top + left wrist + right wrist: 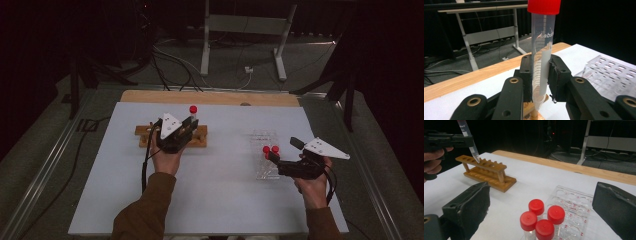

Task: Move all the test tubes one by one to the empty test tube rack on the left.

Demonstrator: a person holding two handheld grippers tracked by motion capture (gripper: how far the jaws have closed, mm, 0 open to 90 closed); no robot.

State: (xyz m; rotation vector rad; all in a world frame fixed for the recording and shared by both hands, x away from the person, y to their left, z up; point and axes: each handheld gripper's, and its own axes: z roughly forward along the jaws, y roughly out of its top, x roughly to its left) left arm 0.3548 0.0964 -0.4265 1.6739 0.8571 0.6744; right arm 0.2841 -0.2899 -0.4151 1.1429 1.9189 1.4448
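The left claw (186, 127) is clamped on a clear red-capped tube (541, 57), pads pressing its sides about halfway down. The tube stands nearly upright, its tapered tip just above the top bar of the wooden rack (171, 136); whether it touches the bar I cannot tell. The rack sits on the white counter (210, 200) at about ten o'clock from the counter's middle. In the right gripper view the tube leans, tip down over the rack's row of holes.

The right claw (272, 156) has its jaws spread wide and holds nothing. It hangs at the clear plastic rack (264, 140), at about three o'clock from the counter's middle, where four red-capped tubes (541, 218) stand clustered between the open jaws.
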